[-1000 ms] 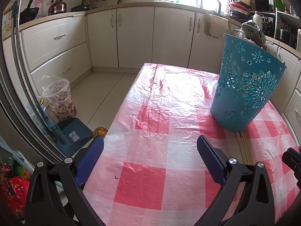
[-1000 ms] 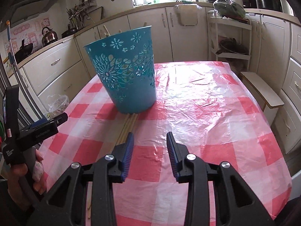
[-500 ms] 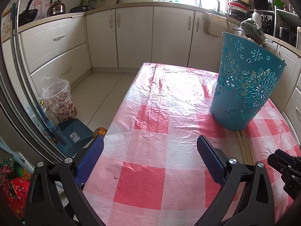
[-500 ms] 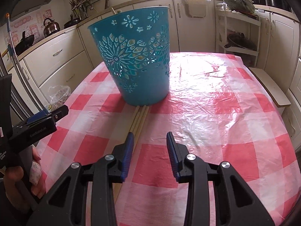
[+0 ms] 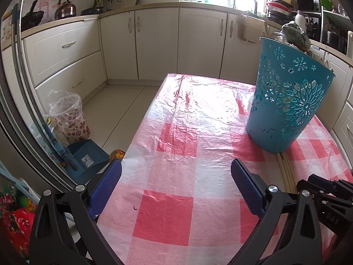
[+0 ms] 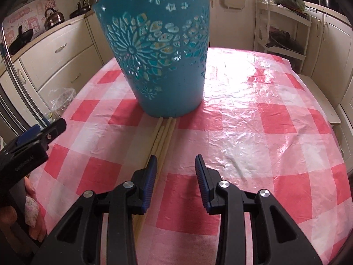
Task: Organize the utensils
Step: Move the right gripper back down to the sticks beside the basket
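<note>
Currently R gripper [image 6: 176, 170] hung low over the surface [image 6: 253, 132], pitched downward, jaws part-open w/ nothing between them; only checked cloth showed in the gap. Chopsticks [image 6: 162, 135] lay flat as a tight bundle, far ends touching the foot of the teal basket [image 6: 158, 61]; near ends ran under the R gripper's left finger [image 6: 151, 176]; so the jaws sat just to the right of the bundle, not yet astride it. Judgement: narrow gap looks pre-set for thin sticks, and the steep pitch suits a pick from above; needs a small shift leftward before closing.

L gripper [image 5: 176, 176] was held off to the side, near the surface edge, jaws spread wide, empty; probably parked to keep clear of the R approach. Basket stood upright, well w/in reach beyond the sticks; likely the destination. A stick tip seemed to poke above its rim in R view; count unclear. Risk: sticks lie touching, so one may roll off when gripped.
</note>
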### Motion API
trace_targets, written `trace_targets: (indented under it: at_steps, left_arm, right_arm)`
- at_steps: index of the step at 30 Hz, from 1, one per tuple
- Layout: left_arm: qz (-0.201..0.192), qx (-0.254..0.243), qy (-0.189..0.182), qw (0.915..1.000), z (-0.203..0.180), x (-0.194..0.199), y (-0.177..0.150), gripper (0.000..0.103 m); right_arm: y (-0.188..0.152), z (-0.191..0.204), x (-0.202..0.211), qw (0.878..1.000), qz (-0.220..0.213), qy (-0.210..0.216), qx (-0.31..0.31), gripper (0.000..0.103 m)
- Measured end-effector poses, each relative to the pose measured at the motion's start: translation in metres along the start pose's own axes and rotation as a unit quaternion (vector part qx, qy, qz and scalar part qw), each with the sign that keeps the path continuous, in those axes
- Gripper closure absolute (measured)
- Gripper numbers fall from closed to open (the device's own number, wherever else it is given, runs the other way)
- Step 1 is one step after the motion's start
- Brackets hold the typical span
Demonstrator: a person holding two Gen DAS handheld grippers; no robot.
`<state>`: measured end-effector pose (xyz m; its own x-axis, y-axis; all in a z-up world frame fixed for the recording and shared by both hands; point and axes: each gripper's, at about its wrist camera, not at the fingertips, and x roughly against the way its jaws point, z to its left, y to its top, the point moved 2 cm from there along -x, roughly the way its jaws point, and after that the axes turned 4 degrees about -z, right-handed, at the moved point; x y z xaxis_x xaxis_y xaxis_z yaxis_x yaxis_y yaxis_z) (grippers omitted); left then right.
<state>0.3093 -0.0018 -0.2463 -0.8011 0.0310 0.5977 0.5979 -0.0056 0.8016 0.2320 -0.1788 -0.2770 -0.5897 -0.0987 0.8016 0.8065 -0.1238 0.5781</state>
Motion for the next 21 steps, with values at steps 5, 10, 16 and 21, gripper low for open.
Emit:
trace_targets:
  at_steps: [5,10,16,21]
  left_arm:
    - [0.000,-0.001,-0.001,1.0000,-0.001,0.000,0.000,0.008]
    - [0.002,-0.006,-0.001,1.0000,-0.003,-0.001,0.000,0.008]
    - [0.004,-0.007,-0.001,1.0000,-0.001,-0.002,0.000,0.008]
    - [0.006,-0.011,-0.002,0.9999,-0.002,-0.003,0.000,0.008]
  right_arm:
    - [0.003,-0.012,-0.001,1.000,0.005,-0.015,-0.003,0.070]
    - [0.009,-0.016,0.003,0.999,-0.012,0.020,-0.031,0.070]
    - [0.011,0.003,-0.009,1.000,0.013,0.000,0.006,0.072]
    - [0.005,-0.003,-0.004,0.998,0.025,-0.013,0.048,0.085]
